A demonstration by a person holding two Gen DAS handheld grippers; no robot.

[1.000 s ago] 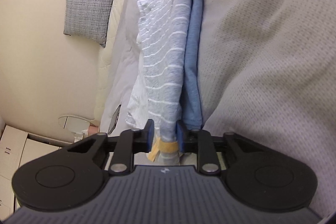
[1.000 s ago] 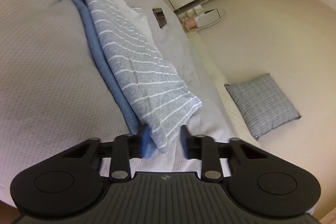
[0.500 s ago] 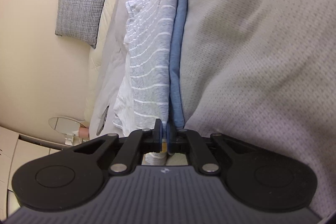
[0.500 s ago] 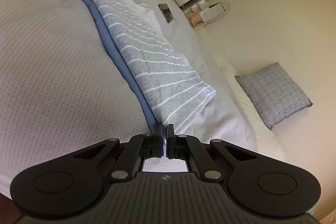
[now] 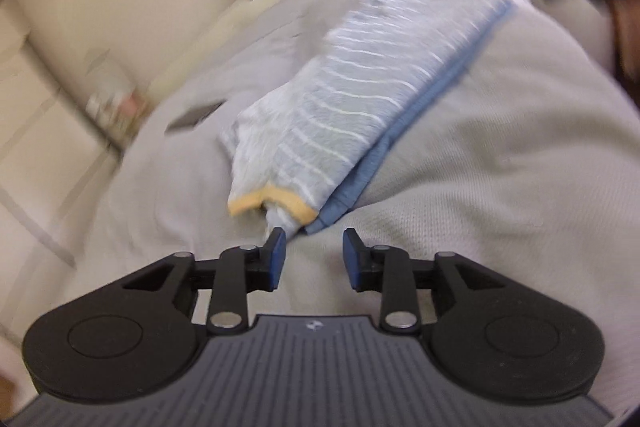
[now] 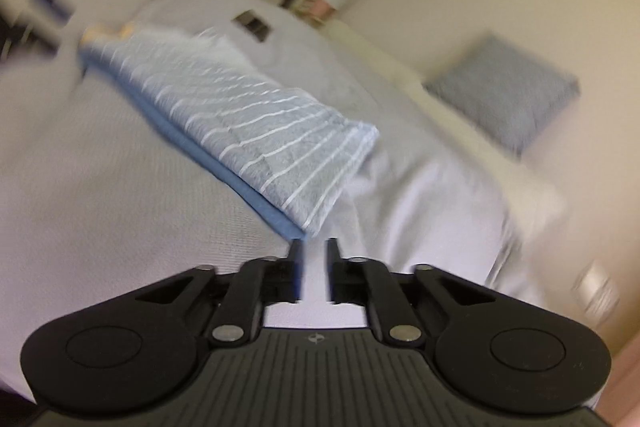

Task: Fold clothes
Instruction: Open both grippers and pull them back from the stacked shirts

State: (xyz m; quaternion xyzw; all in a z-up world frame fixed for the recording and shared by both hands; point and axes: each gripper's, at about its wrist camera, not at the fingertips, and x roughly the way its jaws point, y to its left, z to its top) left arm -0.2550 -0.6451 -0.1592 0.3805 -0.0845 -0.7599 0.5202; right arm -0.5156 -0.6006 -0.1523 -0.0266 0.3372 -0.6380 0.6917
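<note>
A pale bedroom, blurred by camera motion: a wide bed [image 5: 500, 187] under a light grey textured cover fills both views, with a checked cushion [image 6: 508, 99] against the cream wall at the far side and a small dark object, too blurred to name, lying farther back on the cover [image 6: 253, 23].

The task's garment, a grey striped shirt [image 5: 360, 99] with white stripes, a yellow trimmed end and a blue layer showing along one long edge, lies flat on the bed as a long narrow band, folded lengthwise. The left gripper [image 5: 313, 259] hovers just short of the yellow-trimmed end, its jaws spread wide and holding nothing. The right gripper [image 6: 314, 273] sits just short of the opposite, square end, its jaws parted by a narrow gap, also empty.

Judging by its shape, the lengthwise fold is in place, with the sleeves seemingly tucked in. The band appears too long for a finished bundle, so cross folds, end toward end, likely remain, though the pictures cannot settle that.
</note>
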